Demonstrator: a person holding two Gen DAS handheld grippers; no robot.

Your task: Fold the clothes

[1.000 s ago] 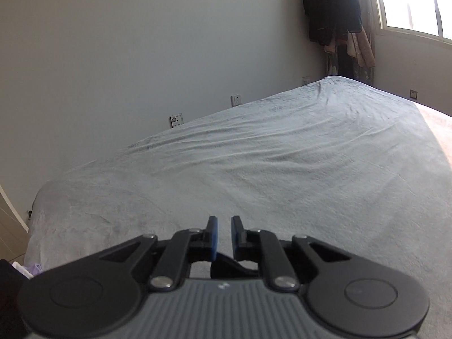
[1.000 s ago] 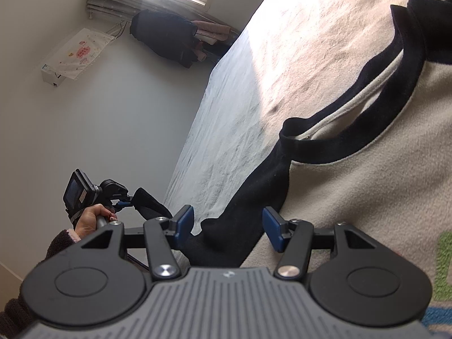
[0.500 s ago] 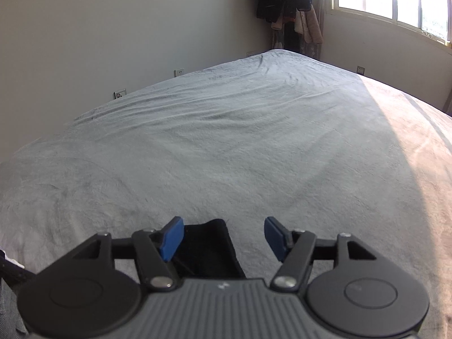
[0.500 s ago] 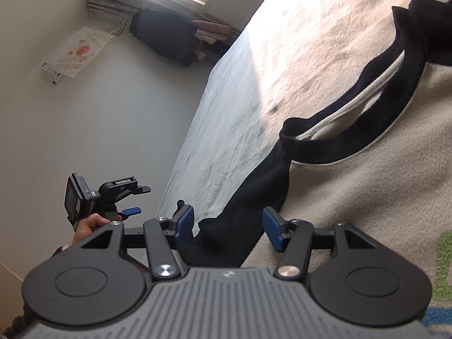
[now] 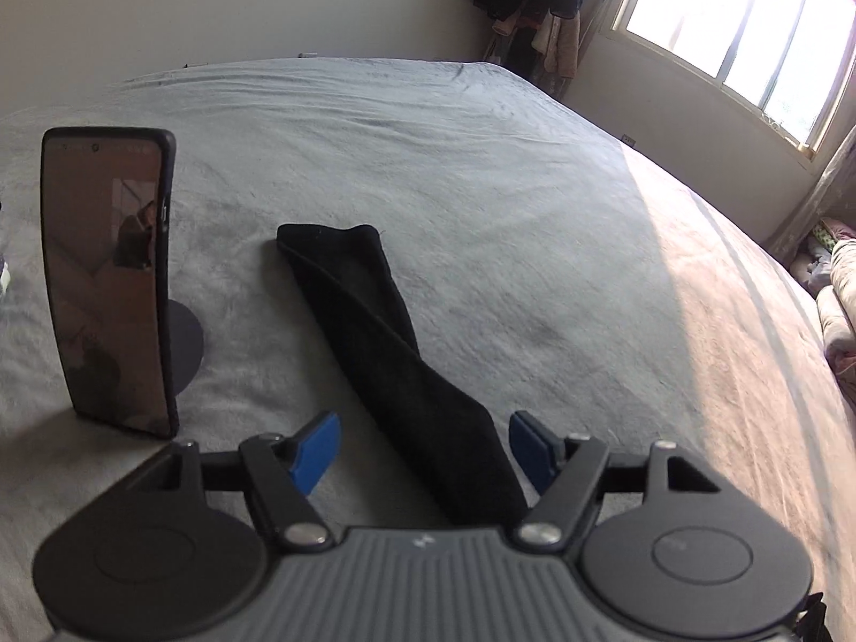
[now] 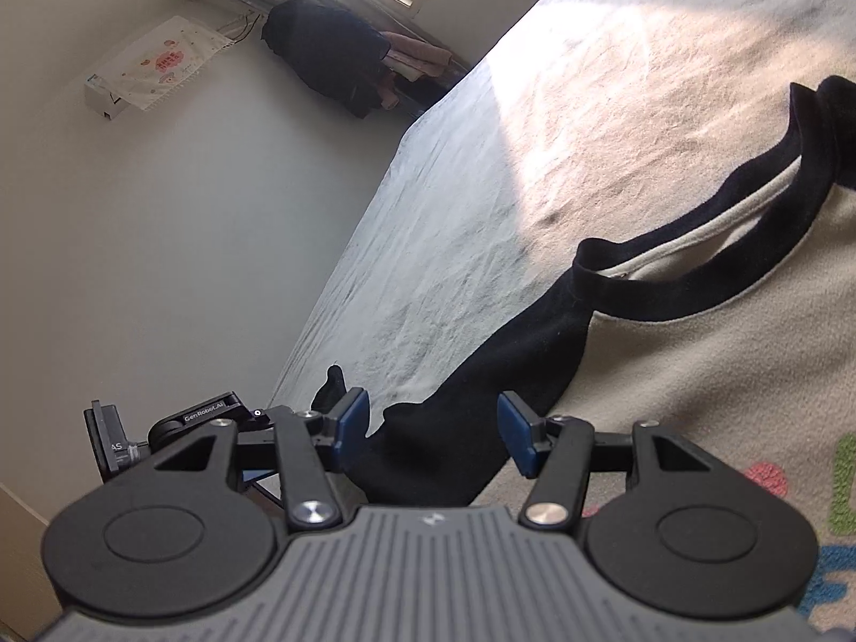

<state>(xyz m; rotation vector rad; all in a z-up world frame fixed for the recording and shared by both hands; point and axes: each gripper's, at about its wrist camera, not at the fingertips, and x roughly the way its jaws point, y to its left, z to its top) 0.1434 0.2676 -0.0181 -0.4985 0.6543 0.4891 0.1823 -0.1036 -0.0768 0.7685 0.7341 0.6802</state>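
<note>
Phone [image 5: 109, 278] upright left of black sleeve [image 5: 396, 353]; both jaws spread, left just opened over sleeve.

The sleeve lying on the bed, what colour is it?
Black. The sleeve shows best in the left wrist view, stretched across the grey bed.

Sleeve [image 5: 396, 342] on bed [image 5: 535, 187]; phone [image 5: 107, 278] left of it (upright).
</note>
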